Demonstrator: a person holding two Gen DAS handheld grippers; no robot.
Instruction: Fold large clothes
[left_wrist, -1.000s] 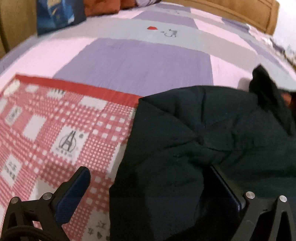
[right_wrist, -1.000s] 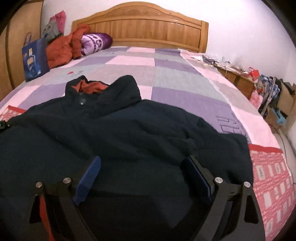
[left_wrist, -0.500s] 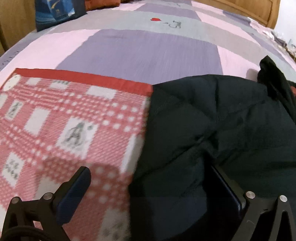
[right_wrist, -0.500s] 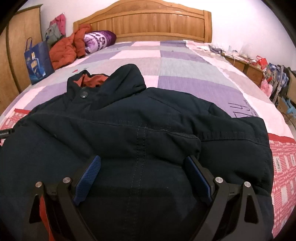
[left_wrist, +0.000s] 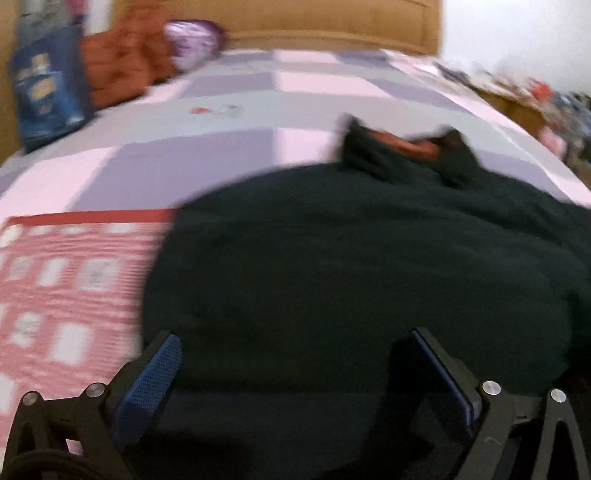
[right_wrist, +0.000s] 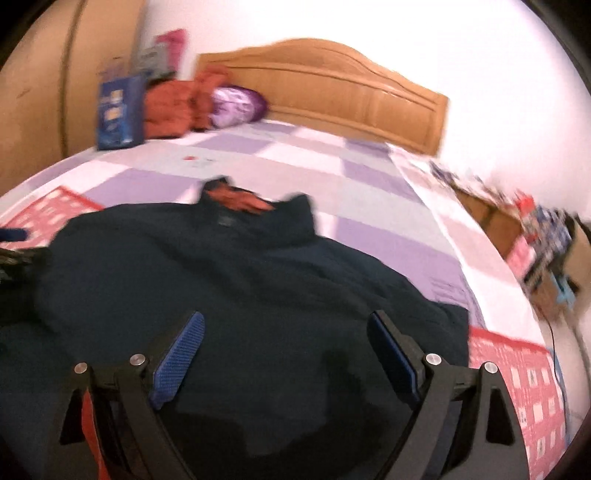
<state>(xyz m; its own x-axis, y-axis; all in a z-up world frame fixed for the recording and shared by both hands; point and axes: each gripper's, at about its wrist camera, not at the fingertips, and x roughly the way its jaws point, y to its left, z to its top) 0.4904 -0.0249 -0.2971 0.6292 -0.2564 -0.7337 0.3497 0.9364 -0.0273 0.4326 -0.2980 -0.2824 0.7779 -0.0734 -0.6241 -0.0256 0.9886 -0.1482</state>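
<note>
A large dark navy jacket (left_wrist: 351, 258) with an orange lining at its collar (left_wrist: 417, 146) lies spread on the bed, collar toward the headboard. My left gripper (left_wrist: 295, 354) is open, its blue pads wide apart above the jacket's near left part. The jacket also fills the right wrist view (right_wrist: 240, 280), collar (right_wrist: 243, 201) at the far side. My right gripper (right_wrist: 286, 339) is open and empty above the jacket's near right part. Both views are blurred by motion.
The bed has a purple, pink and grey checked sheet (left_wrist: 207, 155) and a red-and-white checked blanket (left_wrist: 70, 280) under the jacket's near end. A blue bag (right_wrist: 120, 110), orange clothes (right_wrist: 173, 105) and a purple pillow (right_wrist: 238, 107) lie by the wooden headboard (right_wrist: 332, 96). A cluttered bedside stand (right_wrist: 517, 221) is at right.
Both grippers have pulled back and risen, staying open. The left view swung right, so the whole jacket and the headboard show. The jacket lies flatter.
</note>
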